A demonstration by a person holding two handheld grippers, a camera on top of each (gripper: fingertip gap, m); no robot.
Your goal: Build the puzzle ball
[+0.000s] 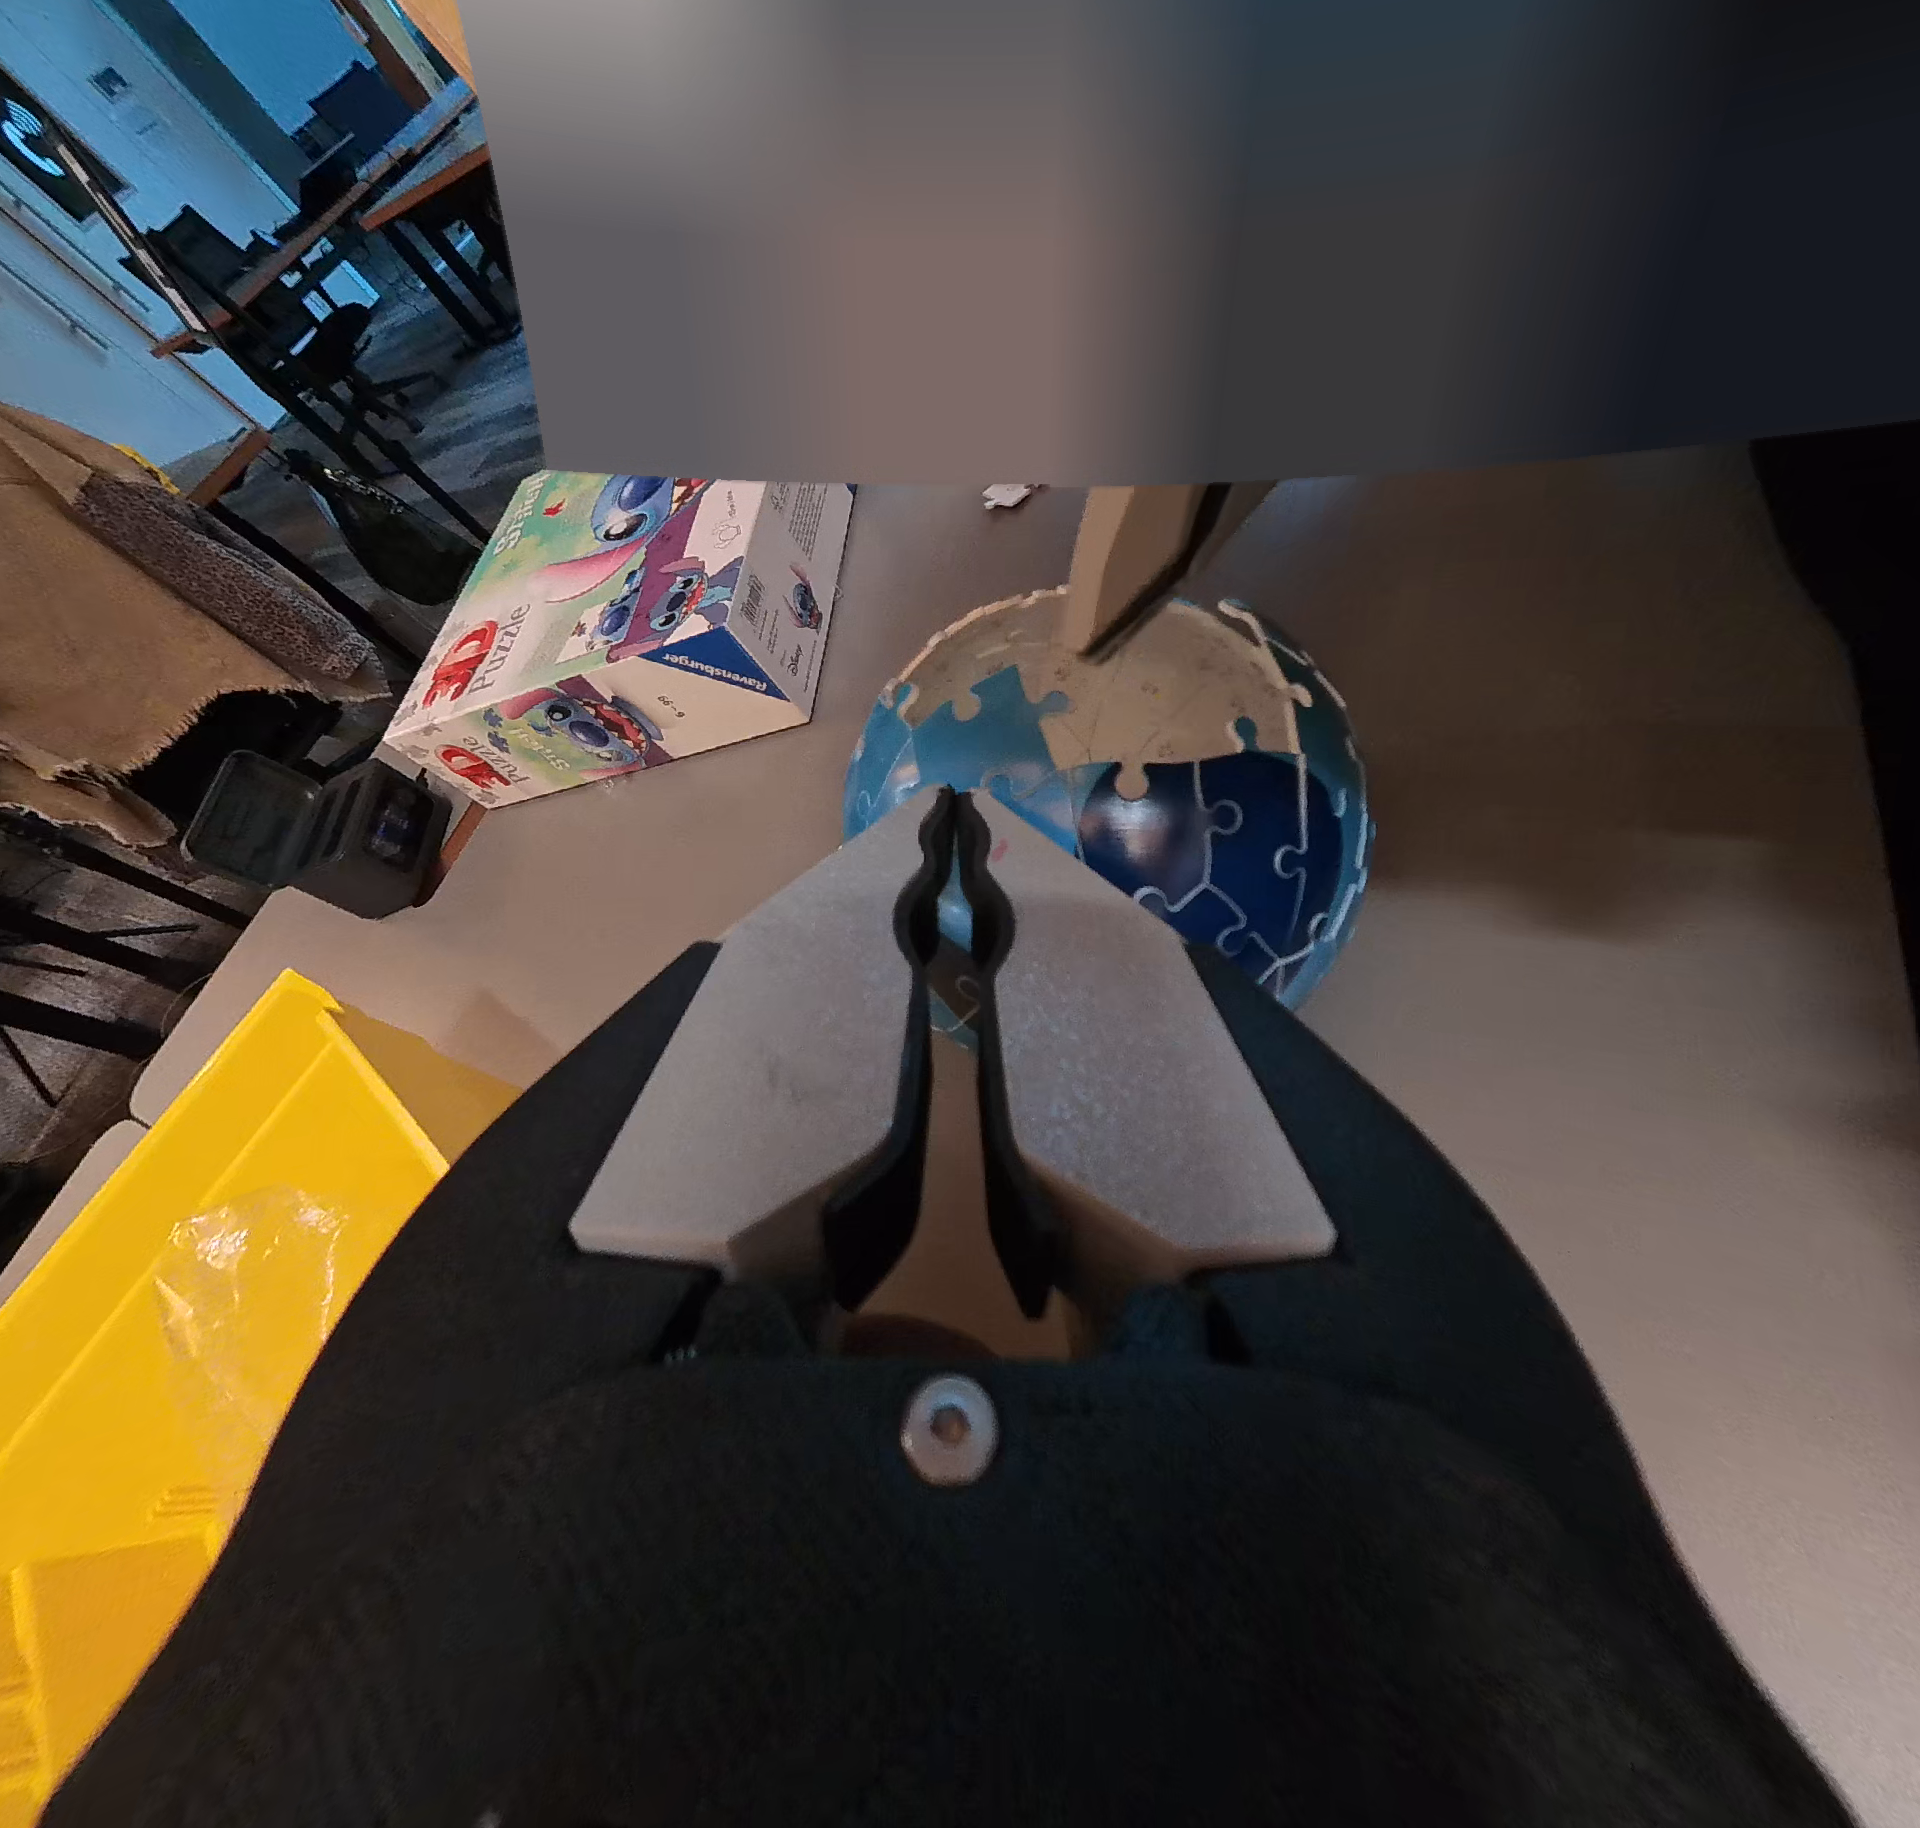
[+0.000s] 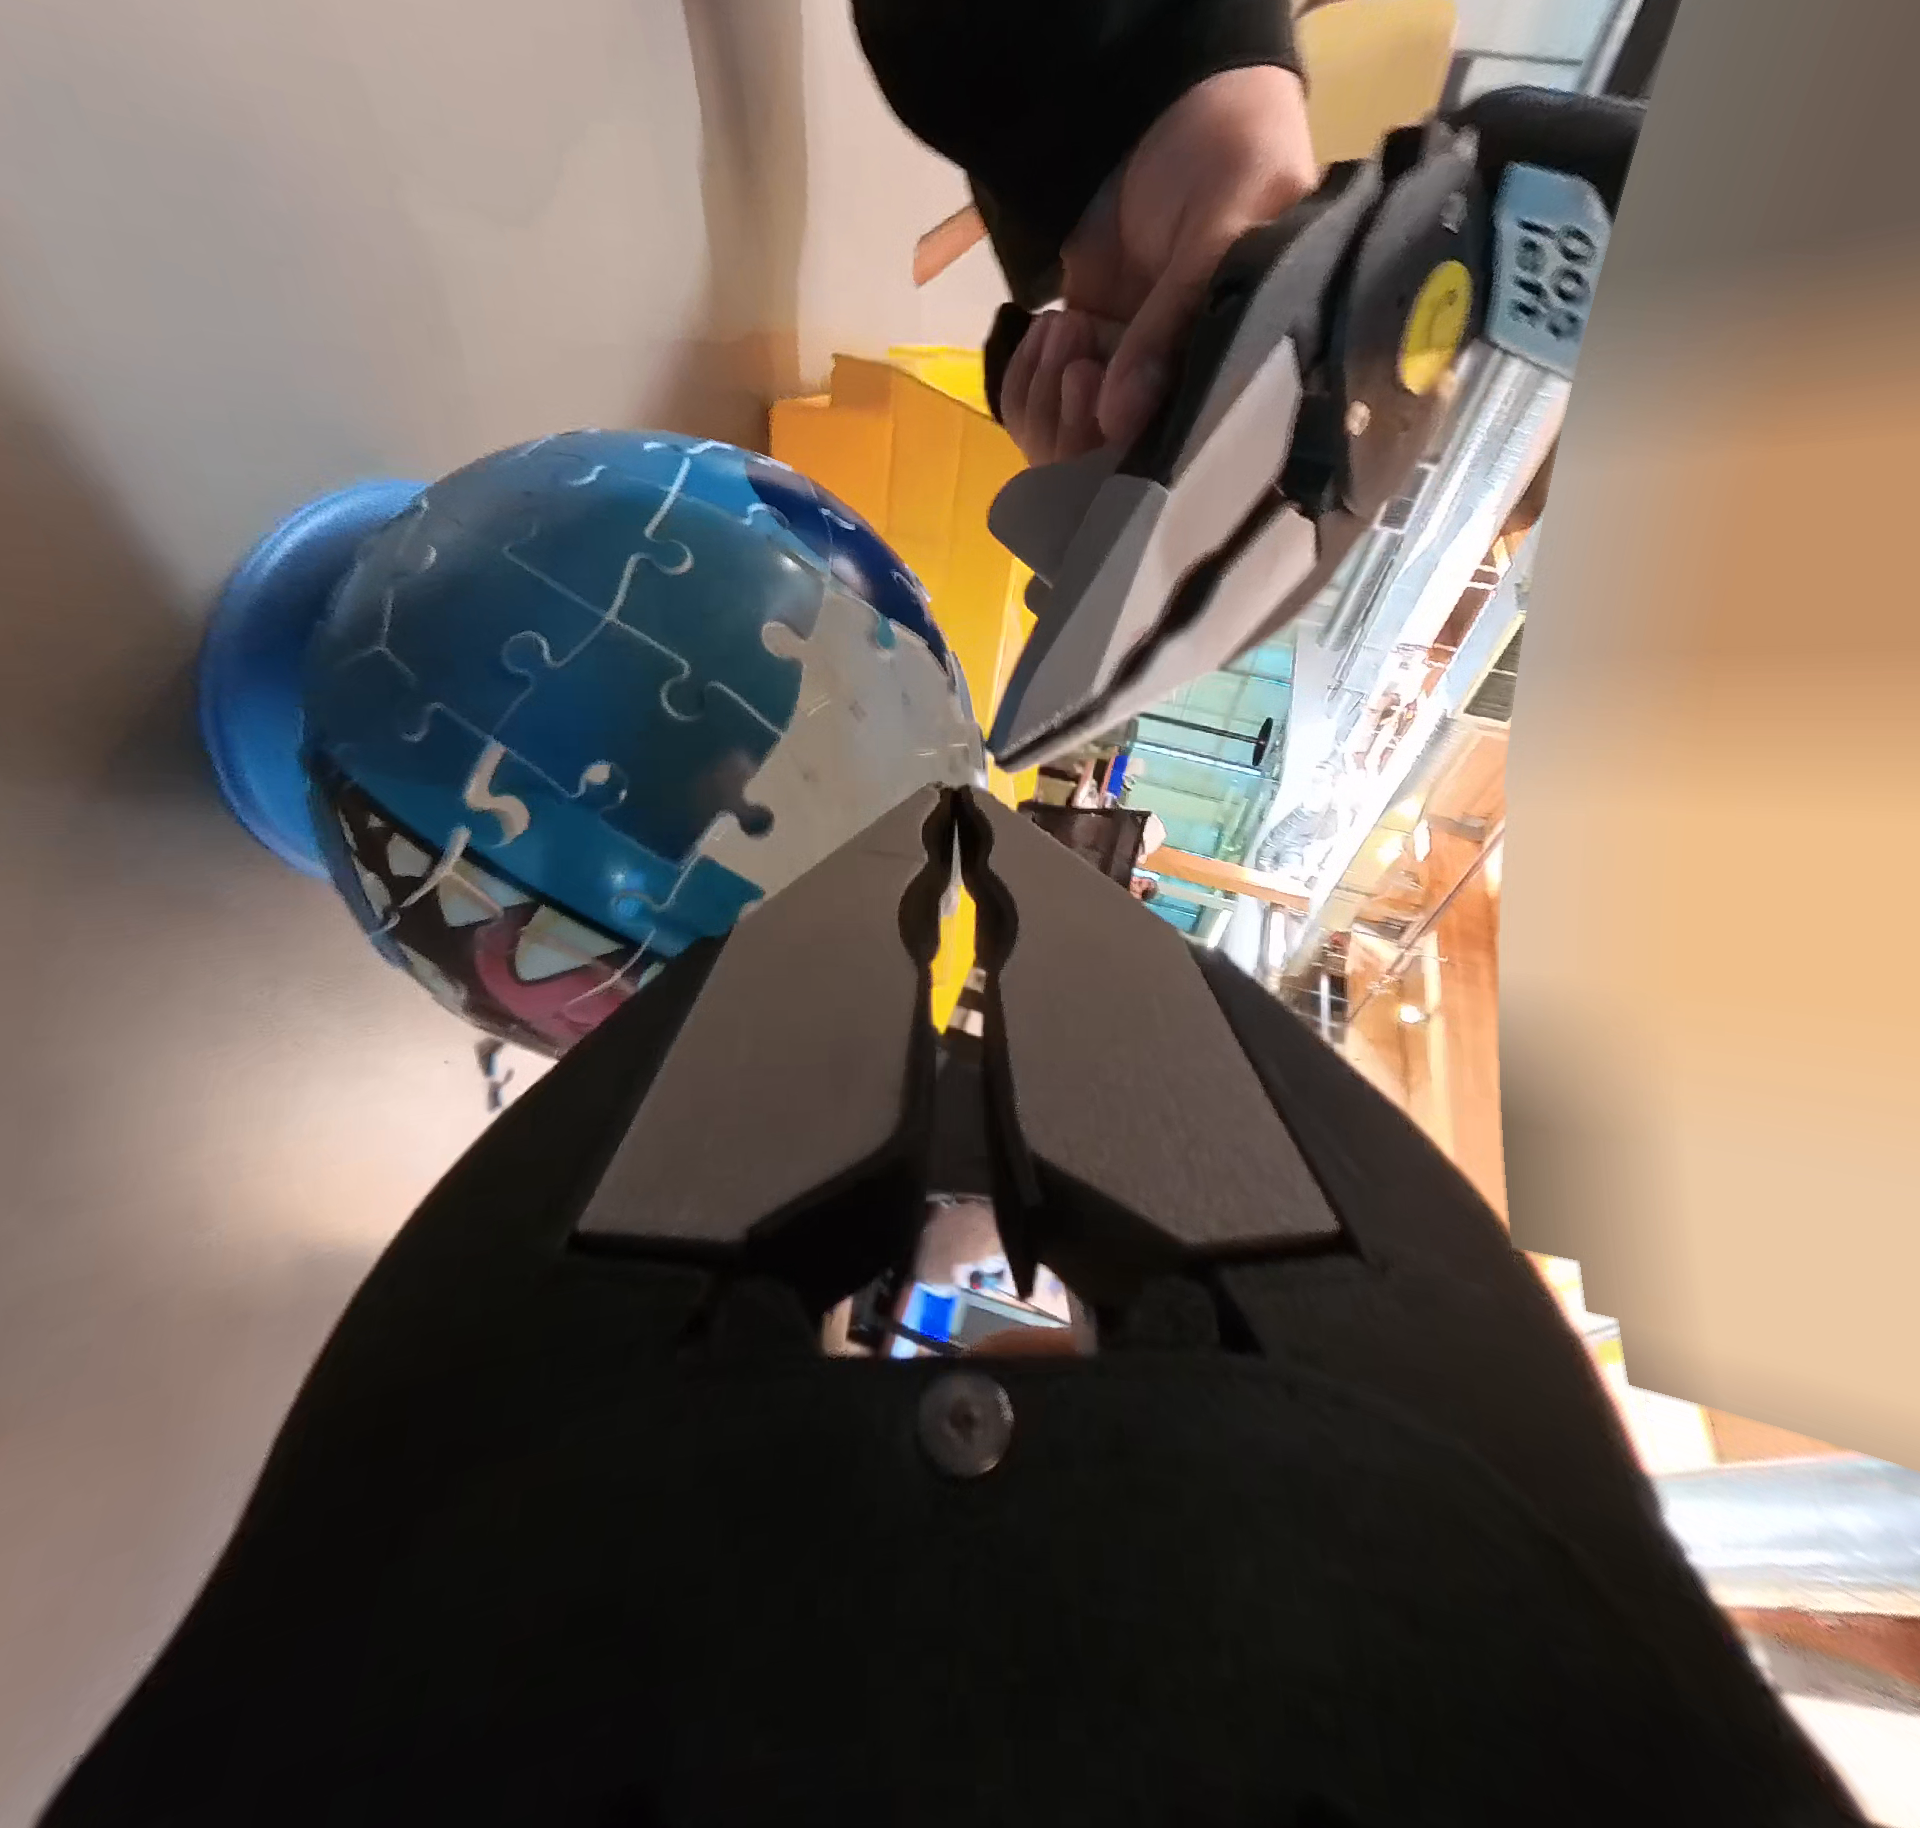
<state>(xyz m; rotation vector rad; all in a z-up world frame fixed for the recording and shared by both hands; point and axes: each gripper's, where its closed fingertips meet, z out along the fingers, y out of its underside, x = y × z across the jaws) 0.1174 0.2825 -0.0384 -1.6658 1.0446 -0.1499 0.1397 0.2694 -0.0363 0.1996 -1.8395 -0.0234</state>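
The puzzle ball [image 1: 1247,874] is blue, partly built, with a white patch and a jagged open rim at its top. It stands on the table, on a blue stand [image 2: 255,677], and its toothed-mouth picture shows in the right wrist view [image 2: 582,656]. My left gripper [image 1: 948,804] is shut, tips against the ball's upper near side. My right gripper [image 2: 951,804] is shut, tips at the ball's white top edge. In the left wrist view the right gripper [image 1: 1091,648] comes down onto the white patch. The left gripper [image 2: 1006,752] also shows in the right wrist view, tip beside mine. No loose piece shows in either.
The puzzle's box [image 1: 623,656] lies left of the ball. A yellow bin [image 1: 208,1207] with a clear plastic bag stands near left. A small loose piece [image 1: 1003,497] lies behind the ball. A black case [image 1: 312,822] sits at the table's left edge. A hand [image 2: 1174,251] holds the left gripper.
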